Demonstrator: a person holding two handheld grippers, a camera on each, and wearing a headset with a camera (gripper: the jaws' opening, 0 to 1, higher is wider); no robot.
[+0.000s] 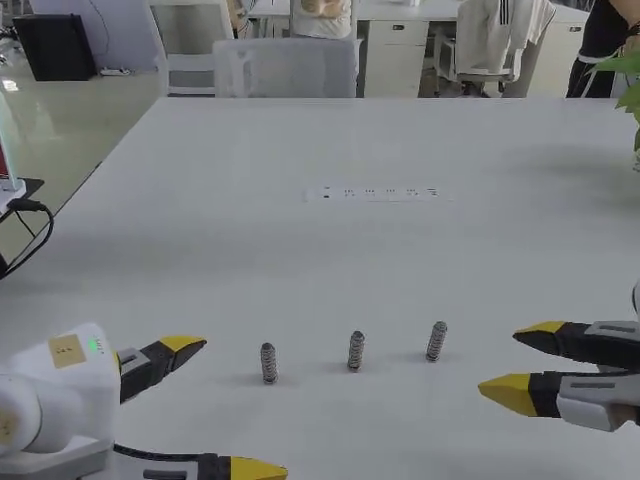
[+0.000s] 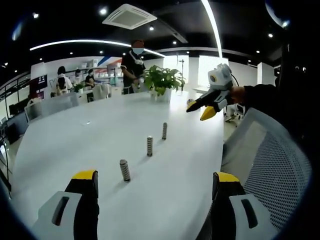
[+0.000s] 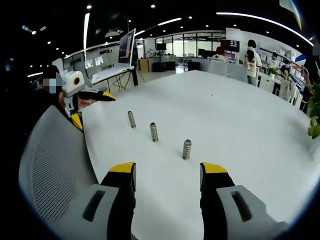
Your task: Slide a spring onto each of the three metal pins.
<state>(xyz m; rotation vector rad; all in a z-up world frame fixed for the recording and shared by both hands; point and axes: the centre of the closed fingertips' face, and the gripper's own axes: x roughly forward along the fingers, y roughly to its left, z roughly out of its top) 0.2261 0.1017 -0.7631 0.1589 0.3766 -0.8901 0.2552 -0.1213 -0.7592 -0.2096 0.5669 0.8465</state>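
Observation:
Three short metal pins stand upright in a row on the white table, each with a coiled spring around it: the left spring [image 1: 268,363], the middle spring [image 1: 356,350] and the right spring [image 1: 436,341]. My left gripper [image 1: 220,407] is open and empty at the near left, a little short of the left spring [image 2: 124,170]. To the right of the row, my right gripper [image 1: 515,360] hangs open and empty, its yellow tips pointing at the right spring [image 3: 187,149]. Each gripper view catches the other gripper across the row: the right gripper [image 2: 205,107] and the left gripper [image 3: 95,100].
A flush power strip [image 1: 378,192] lies in the table's middle. A grey chair [image 1: 288,68] stands at the far edge, a plant [image 1: 630,90] at the right edge, a cable [image 1: 30,215] at the left. A mesh chair back [image 2: 270,165] sits close to me.

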